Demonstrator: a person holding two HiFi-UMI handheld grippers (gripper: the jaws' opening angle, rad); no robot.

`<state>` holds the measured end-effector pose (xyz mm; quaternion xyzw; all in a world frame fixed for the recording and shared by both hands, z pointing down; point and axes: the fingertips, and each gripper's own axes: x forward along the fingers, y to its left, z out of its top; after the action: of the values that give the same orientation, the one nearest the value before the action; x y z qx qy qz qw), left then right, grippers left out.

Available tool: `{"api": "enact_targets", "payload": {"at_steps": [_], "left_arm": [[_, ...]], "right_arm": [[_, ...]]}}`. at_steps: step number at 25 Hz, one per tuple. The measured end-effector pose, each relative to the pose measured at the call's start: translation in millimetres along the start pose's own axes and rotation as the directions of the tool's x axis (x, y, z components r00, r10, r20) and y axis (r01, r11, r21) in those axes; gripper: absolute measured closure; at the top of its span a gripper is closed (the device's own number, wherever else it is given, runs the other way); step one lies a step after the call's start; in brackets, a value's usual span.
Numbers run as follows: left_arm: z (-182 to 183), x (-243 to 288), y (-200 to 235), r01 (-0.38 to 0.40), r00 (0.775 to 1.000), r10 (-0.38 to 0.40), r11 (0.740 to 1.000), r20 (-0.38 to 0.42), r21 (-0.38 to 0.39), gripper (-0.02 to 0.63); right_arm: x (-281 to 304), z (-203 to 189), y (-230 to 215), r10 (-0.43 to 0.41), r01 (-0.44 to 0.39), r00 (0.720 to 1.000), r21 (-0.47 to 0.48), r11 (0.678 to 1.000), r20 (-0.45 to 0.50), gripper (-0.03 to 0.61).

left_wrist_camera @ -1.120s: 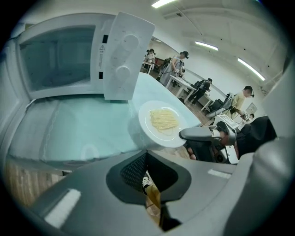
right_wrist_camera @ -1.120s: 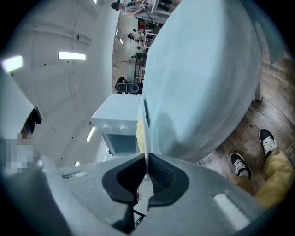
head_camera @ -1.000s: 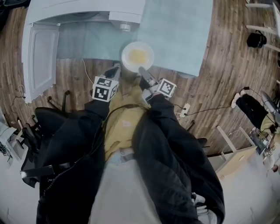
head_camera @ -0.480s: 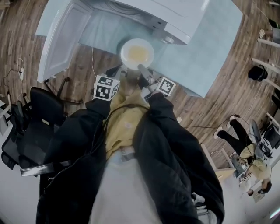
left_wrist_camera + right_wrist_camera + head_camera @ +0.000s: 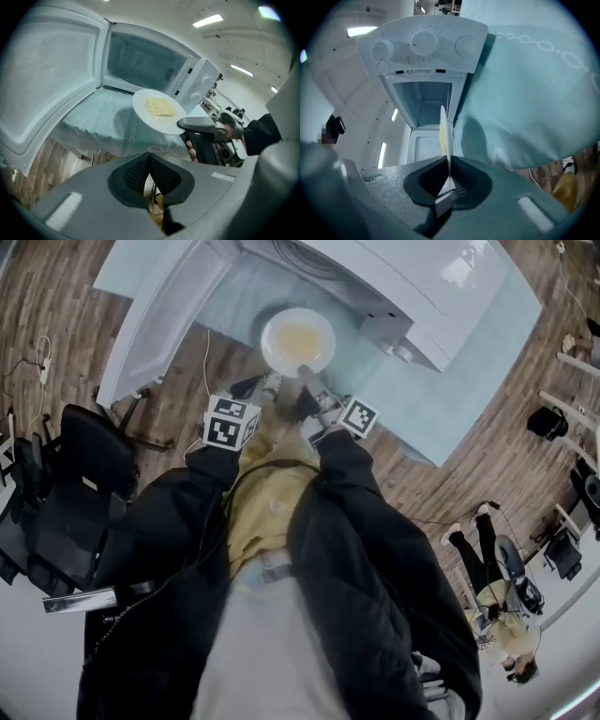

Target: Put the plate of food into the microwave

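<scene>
Closest in, wearing a black jacket [image 5: 366,549] over a yellow top. Got the left gripper [image 5: 150,157] pressed together on nothing, sitting just short of the plate's near-left edge. Pinching the near rim of the white plate [image 5: 298,341] with the right gripper [image 5: 448,165], pads clamped tight on the edge. Shows up edge-on between those pads in the right gripper view. Carrying a small heap of yellowish food [image 5: 298,337] in the middle, held about level. Hanging over the teal tablecloth [image 5: 441,381], right in front of the open microwave [image 5: 412,277], not inside yet. Past that, door [image 5: 155,320] swung wide out to the left, knobs on the panel at the right. Further out, just wood floor [image 5: 487,465] and a black chair [image 5: 66,493] off to the left.
</scene>
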<state>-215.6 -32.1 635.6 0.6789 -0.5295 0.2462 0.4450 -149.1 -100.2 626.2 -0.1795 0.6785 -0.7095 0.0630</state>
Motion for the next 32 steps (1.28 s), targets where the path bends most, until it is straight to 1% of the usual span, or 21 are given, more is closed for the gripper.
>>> {"api": "enact_targets", "payload": {"at_steps": [5, 10, 17, 23, 27, 32], "left_arm": [[1.0, 0.1, 14.0, -0.001, 1.0, 0.001, 1.0, -0.002, -0.028, 0.617], [8.2, 3.2, 23.2, 0.004, 1.0, -0.004, 0.999, 0.0, -0.04, 0.617], [34.0, 2.9, 37.0, -0.009, 0.999, 0.011, 0.999, 0.048, -0.046, 0.618], [49.7, 4.6, 41.7, -0.005, 0.998, 0.008, 0.999, 0.064, -0.052, 0.618], [49.5, 4.7, 44.1, -0.005, 0.998, 0.008, 0.998, 0.063, -0.058, 0.617], [46.2, 3.6, 47.5, -0.003, 0.998, 0.008, 0.997, 0.065, -0.072, 0.617]], "right_arm": [[27.2, 10.0, 7.9, 0.002, -0.002, 1.0, 0.006, 1.0, 0.026, 0.565], [54.0, 31.5, 17.1, 0.008, -0.009, 0.998, 0.012, 1.0, 0.064, 0.565], [78.4, 62.2, 21.7, 0.0, -0.001, 0.99, 0.011, 1.0, 0.138, 0.565], [98.8, 81.4, 29.6, 0.014, -0.014, 0.982, 0.001, 1.0, 0.187, 0.565], [111.4, 100.5, 30.5, 0.005, -0.012, 0.971, 0.026, 1.0, 0.241, 0.565], [123.5, 123.1, 32.0, -0.002, -0.021, 0.948, 0.07, 0.997, 0.319, 0.565]]}}
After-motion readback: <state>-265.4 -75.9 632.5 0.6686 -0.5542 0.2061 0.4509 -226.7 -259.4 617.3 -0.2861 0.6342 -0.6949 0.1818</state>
